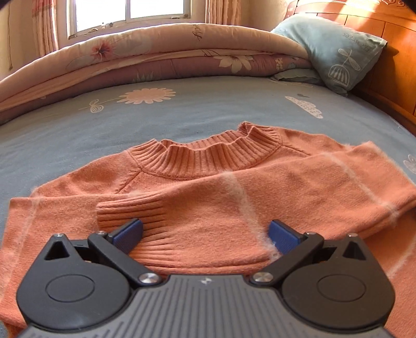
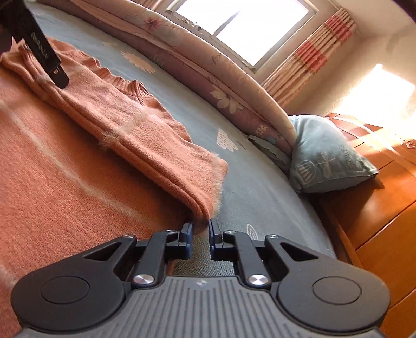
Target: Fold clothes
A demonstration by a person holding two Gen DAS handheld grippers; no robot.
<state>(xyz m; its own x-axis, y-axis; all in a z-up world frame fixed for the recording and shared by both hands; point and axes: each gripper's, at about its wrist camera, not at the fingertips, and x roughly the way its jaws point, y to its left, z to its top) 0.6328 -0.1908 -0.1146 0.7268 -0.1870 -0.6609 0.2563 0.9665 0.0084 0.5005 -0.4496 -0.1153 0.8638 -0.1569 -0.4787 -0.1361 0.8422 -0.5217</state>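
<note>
Sweater (image 1: 208, 197), orange knit with a ribbed mock collar and thin, fuzzy pale stripes, lay flat on the blue flower-print bedsheet (image 1: 78, 135). One sleeve (image 1: 234, 208) was folded across its chest, the ribbed cuff (image 1: 130, 210) resting on the body. Left gripper (image 1: 205, 234) hovered low over that sleeve, jaws spread wide, blue pads to either side of the cuff end without pressing it. Right gripper (image 2: 200, 234) sat at the sweater's outer edge by the fold of the sleeve, jaws drawn nearly together; orange knit showed in the gap between them, but whether the pads pinched it could not be told. Beyond the sweater's collar lay a rolled floral quilt (image 1: 156, 57), with a window (image 1: 130, 13) and striped curtains (image 2: 312, 57) behind it. Pale blue pillow (image 1: 335, 49) leaned against a wooden headboard (image 1: 384, 39) to the sweater's right.
</note>
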